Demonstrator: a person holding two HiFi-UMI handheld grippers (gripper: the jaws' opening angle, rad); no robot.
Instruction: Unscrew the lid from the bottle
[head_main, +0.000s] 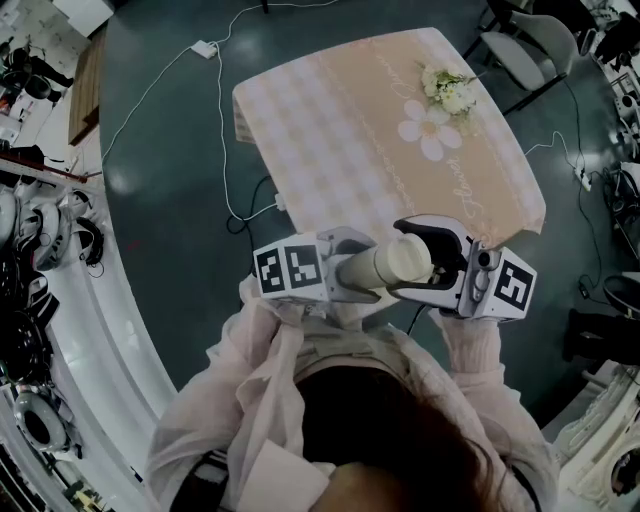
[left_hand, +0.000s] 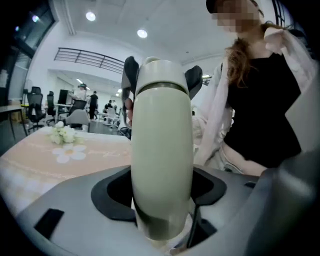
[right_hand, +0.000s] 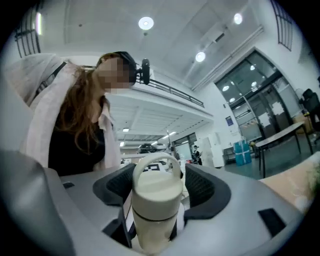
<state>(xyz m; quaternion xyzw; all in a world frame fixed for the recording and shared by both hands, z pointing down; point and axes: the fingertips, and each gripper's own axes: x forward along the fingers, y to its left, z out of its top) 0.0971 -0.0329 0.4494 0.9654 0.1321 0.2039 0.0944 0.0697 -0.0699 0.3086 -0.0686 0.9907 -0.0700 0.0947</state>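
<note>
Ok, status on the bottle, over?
Left tongs shut on bottle. Right tongs shut on lid. Lid on, bottle in the air beside the table. Nothing in the way.

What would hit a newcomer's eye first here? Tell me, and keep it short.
The cream bottle is held in mid-air in front of the person: the left tongs clamp its body and the right tongs grip its loop-handled lid. Beyond it lies a peach checked tablecloth with a small flower posy near its far corner.
</note>
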